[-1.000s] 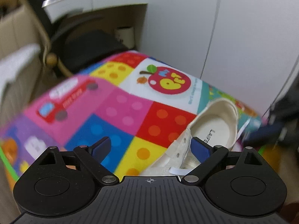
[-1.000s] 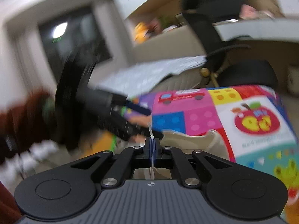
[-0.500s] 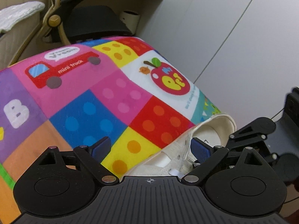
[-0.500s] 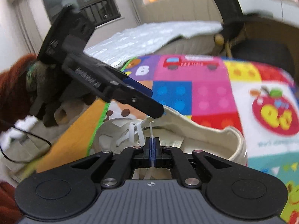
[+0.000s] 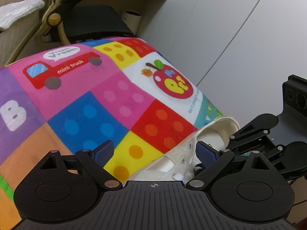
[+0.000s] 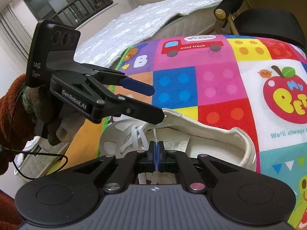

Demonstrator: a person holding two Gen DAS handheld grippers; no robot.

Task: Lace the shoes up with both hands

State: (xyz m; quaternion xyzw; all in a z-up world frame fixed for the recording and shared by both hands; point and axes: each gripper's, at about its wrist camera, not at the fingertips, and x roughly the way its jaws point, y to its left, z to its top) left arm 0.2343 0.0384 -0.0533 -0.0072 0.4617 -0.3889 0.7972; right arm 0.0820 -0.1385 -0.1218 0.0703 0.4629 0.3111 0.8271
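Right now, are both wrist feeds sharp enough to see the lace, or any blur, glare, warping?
Right wrist: sharp; lace legible between the right gripper's shut pads; fisheye bends the mat. Left wrist: sharp, no glare; shoe mostly hidden.

The cream canvas shoe (image 6: 191, 132) lies on the patchwork play mat (image 6: 191, 80); a black office chair (image 6: 268, 23) stands behind, at one o'clock.

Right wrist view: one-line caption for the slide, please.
Right gripper pinches a white lace above the cream shoe; open left gripper reaches over its side.
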